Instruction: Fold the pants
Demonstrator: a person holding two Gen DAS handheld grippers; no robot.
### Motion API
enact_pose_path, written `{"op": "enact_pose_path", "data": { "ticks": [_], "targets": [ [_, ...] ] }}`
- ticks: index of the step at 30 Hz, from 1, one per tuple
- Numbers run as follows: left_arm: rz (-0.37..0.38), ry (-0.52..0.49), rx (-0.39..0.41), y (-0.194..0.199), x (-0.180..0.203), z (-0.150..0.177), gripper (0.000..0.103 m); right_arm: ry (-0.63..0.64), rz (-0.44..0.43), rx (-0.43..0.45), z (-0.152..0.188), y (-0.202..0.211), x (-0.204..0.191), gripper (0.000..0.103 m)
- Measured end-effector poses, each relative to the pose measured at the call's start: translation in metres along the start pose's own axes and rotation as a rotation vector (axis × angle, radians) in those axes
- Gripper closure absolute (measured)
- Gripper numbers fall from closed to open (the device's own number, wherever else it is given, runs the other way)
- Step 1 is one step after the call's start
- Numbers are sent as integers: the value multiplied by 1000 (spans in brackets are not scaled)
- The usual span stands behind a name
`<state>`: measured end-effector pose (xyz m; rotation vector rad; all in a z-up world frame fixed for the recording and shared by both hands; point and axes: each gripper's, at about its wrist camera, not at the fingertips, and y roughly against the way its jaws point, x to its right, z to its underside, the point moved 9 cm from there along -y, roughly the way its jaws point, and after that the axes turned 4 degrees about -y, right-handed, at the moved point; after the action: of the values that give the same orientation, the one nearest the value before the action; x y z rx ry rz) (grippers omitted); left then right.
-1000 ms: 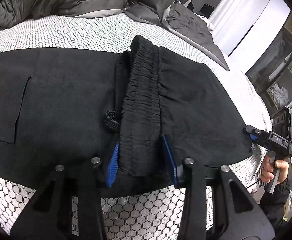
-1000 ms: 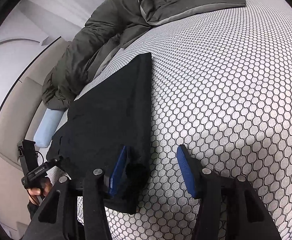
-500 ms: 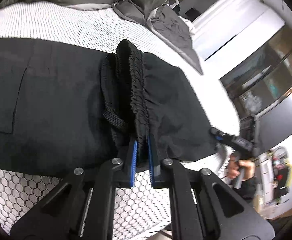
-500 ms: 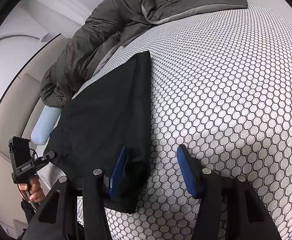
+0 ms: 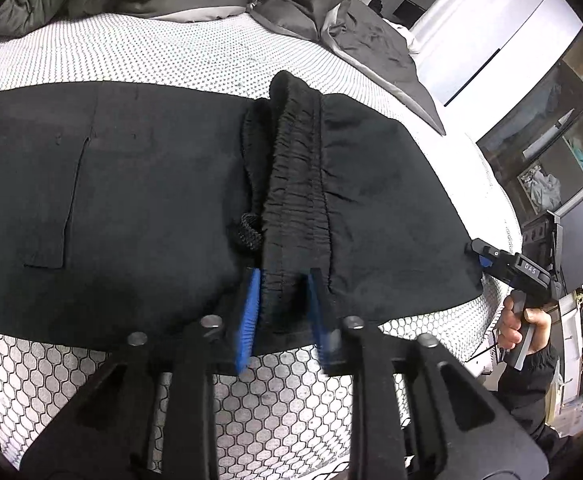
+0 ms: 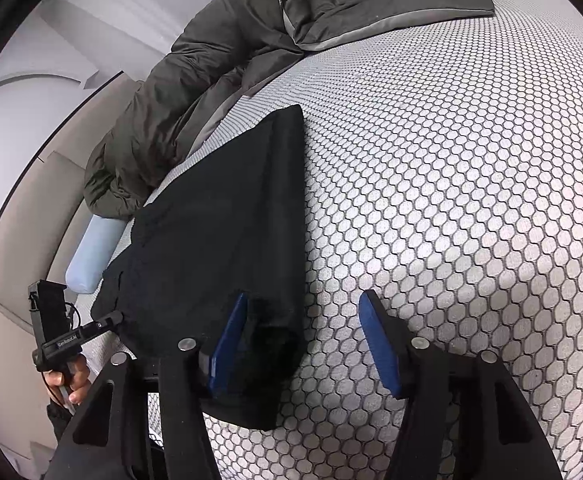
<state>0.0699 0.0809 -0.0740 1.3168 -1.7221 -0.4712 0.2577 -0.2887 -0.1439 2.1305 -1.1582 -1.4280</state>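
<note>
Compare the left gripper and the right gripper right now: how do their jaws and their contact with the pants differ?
The left gripper has narrow jaws that have just been opening, with the gathered waistband between them; the right gripper stands much wider, mostly over bare mattress cover. The left straddles the fold's middle; the right sits at the pants corner, fabric beside one pad only. Both have blue pads and point down at the bed.

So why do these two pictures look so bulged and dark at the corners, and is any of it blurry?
Left wrist view: fisheye curves the mattress, corners go black, and the left gripper pads smear slightly. Right wrist view: same bulge, sharp honeycomb, and the black pants show hardly any detail.
</note>
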Motion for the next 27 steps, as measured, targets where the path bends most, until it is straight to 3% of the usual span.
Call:
{"op": "enact_pose_path", "data": {
  "ticks": [3,4,5,6,8,11,14,16,19,21,22,25,27],
  "targets": [
    [-22,-33,12,1,2,0,64,34,-18,-10,3,-6,-9,46],
    [-28,-44,18,2,5,0,58,67,-2,-10,5,-9,-13,53],
    [-36,-52,24,3,6,-1,55,99,17,-4,6,-12,-17,76],
    [-43,-58,30,4,7,-1,49,134,31,-16,9,-17,-22,87],
    [-57,-67,41,5,8,-3,48,164,60,-5,7,-13,-23,94],
    [-74,-80,21,-1,7,-2,42,141,46,36,-5,13,-13,94],
    [-124,-101,-5,-5,4,1,42,115,185,24,-8,17,22,91],
    [-115,-98,8,-1,7,-2,42,27,155,20,-7,20,35,90],
    [-69,-115,47,3,19,-6,41,50,106,78,-12,37,22,75],
    [-65,-127,49,1,25,-6,41,85,32,89,-10,40,2,51],
    [-80,-135,35,-5,26,-5,40,99,13,75,-6,38,-4,49],
    [-133,-170,-28,-23,26,4,40,156,32,-13,12,15,-12,48],
    [-154,-200,-40,-27,25,8,40,223,121,-74,27,-1,-7,71]
  ]
}}
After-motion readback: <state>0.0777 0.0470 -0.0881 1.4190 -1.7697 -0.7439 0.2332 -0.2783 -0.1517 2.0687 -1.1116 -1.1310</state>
